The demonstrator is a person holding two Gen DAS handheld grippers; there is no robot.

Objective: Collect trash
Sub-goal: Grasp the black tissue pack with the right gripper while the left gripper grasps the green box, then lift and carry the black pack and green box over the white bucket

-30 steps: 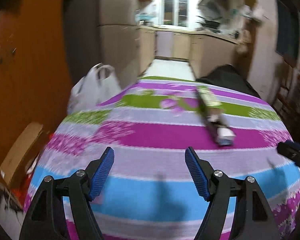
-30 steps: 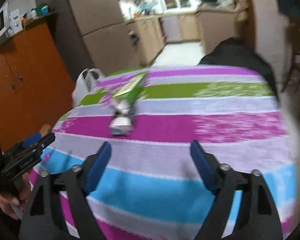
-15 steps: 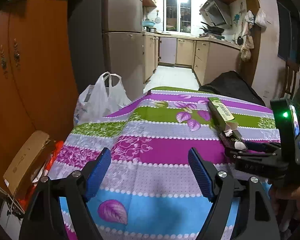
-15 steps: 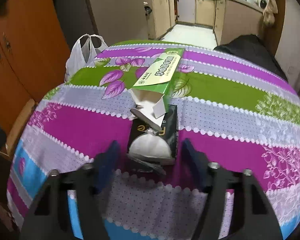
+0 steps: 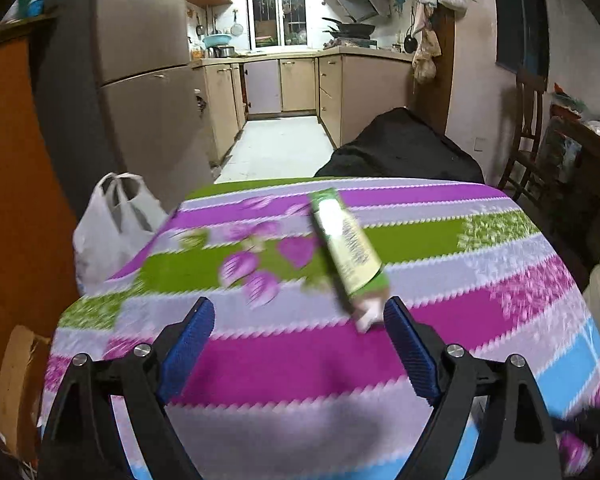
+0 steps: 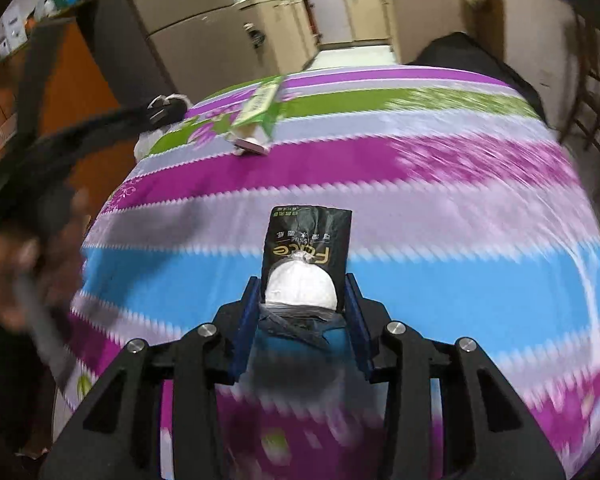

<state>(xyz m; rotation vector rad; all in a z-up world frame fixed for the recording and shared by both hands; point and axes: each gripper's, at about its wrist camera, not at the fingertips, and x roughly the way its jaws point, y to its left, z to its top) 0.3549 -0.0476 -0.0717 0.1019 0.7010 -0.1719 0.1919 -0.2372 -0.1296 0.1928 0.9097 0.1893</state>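
My right gripper (image 6: 302, 300) is shut on a black tissue pack (image 6: 306, 248) with white tissue showing at its opening, held above the striped tablecloth (image 6: 440, 208). A long green box (image 5: 346, 246) with an open white end lies on the cloth; it also shows in the right wrist view (image 6: 260, 104) at the far left. My left gripper (image 5: 296, 326) is open and empty, its right finger close beside the box's open end. A white plastic bag (image 5: 114, 224) hangs beyond the table's left edge.
An orange cabinet (image 5: 16, 208) and a grey fridge (image 5: 148, 100) stand to the left. A black covered shape (image 5: 400, 148) sits behind the table. A wooden chair (image 5: 528, 136) stands at the right. A cardboard box (image 5: 16, 380) lies low on the left.
My right gripper closed on the black tissue pack and pulled it back from the green box. My left gripper moved toward the green box. Both views are motion-blurred.
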